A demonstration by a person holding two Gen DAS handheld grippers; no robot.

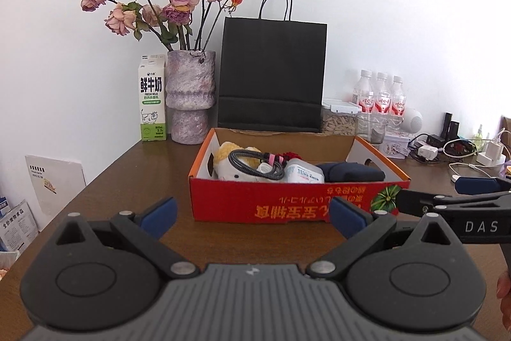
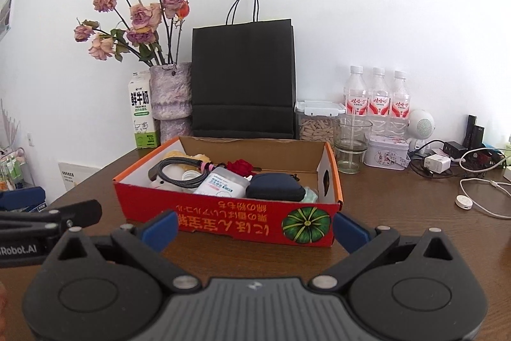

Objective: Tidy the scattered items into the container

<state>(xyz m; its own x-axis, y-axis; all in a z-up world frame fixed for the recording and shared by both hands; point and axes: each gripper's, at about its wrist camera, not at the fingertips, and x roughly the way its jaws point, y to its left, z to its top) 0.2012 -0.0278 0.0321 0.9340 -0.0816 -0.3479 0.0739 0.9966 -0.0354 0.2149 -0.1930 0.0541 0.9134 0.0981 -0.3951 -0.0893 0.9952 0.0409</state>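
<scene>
The left tongs (image 1: pixel 252 214) and the right tongs (image 2: pixel 255 229) both stand spread wide with nothing between their blue pads, each hovering over bare wood just short of the near wall of the red cardboard box (image 1: pixel 287 200).

The box sits mid-bench, open-topped, and holds the gathered things: a yellow-and-white plush toy (image 1: pixel 230 162) at its 9 o'clock end, a coiled braided cable (image 1: pixel 255 165) lying on the toy, a white labelled pack (image 1: pixel 301 173) in the middle, a red fabric rose (image 2: pixel 241 165) behind it, and a dark blue zip pouch (image 2: pixel 276 189) toward 3 o'clock.

The brown bench (image 1: pixel 134 181) is open at the box's 9 o'clock side, out to its left edge. At 12 o'clock the box is hemmed in: a black paper bag (image 1: pixel 271 72) stands right behind it, with a vase of dried roses (image 1: pixel 190 95) and a milk carton (image 1: pixel 152 98) toward 10 o'clock. From 1 to 3 o'clock lie three water bottles (image 2: pixel 378 98), a clear jar (image 2: pixel 351 143), a small tin (image 2: pixel 386 152) and a tangle of chargers and cables (image 2: pixel 453 162).

The box's near wall hides the lower parts of its contents. A pale green item beside the pouch is too covered to name.
</scene>
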